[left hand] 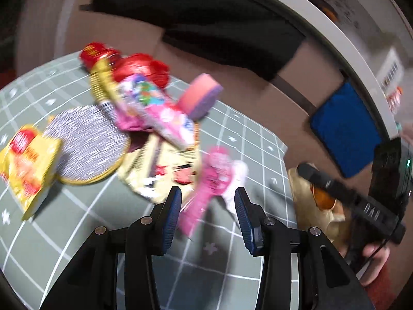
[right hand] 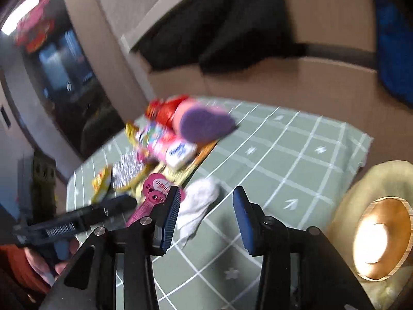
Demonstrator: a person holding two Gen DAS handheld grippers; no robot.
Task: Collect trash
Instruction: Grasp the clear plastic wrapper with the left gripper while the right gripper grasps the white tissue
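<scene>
On the green grid cloth (left hand: 77, 232), my left gripper (left hand: 209, 201) stands open. A pink wrapper (left hand: 206, 188) and a white crumpled tissue (left hand: 237, 180) lie on the cloth between and just ahead of its blue pads, and neither is pinched. My right gripper (right hand: 206, 201) is open too; the tissue (right hand: 198, 206) lies on the cloth beside its left pad and the pink wrapper (right hand: 155, 196) further left. Each gripper shows in the other's view: the right gripper (left hand: 307, 171) at the table's right edge, the left gripper (right hand: 129, 201) low on the left.
A blurred pile lies further back: red wrappers (left hand: 139, 67), a pink packet (left hand: 160, 113), a pink-and-purple sponge (left hand: 204, 95), a silver disc (left hand: 87, 139), a yellow packet (left hand: 28, 165), a cream wrapper (left hand: 165, 173). An olive bin (right hand: 382, 235) with a wooden-rimmed opening stands off the table's right edge.
</scene>
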